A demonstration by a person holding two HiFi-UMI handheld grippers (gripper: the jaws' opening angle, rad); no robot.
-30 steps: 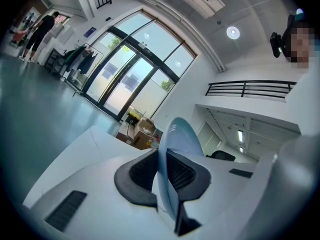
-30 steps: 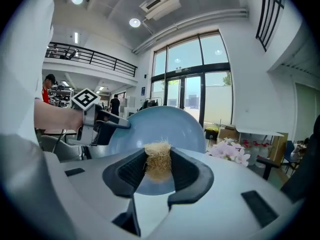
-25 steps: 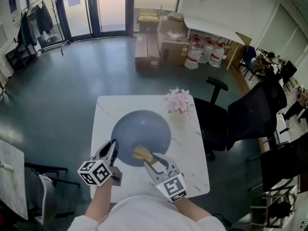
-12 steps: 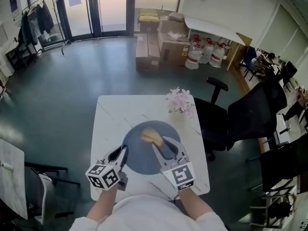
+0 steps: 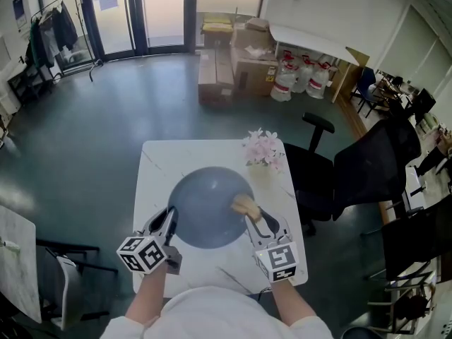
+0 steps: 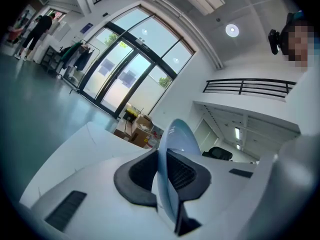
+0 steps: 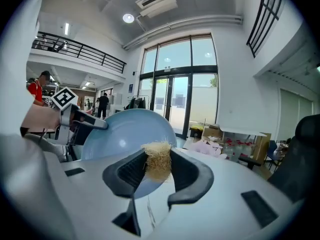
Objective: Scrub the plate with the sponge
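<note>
The left gripper's (image 5: 169,216) fingers (image 6: 137,173) are clenched on the near-left rim of the blue plate (image 5: 205,205), which shows edge-on between them in the left gripper view. The right gripper's (image 5: 256,216) fingers (image 7: 189,173) grasp a straw-coloured sponge (image 5: 244,205) that sits at the plate's right rim, against its face. The plate is held tilted over the white bench (image 5: 157,162). Left of the plate and past its far rim, strips of bench lie bare. A bunch of pink flowers (image 5: 263,148) stands just beyond the plate's far-right rim. Right of the plate only a narrow margin of bench is left before the edge, with a black office chair (image 5: 319,169) beyond it.
</note>
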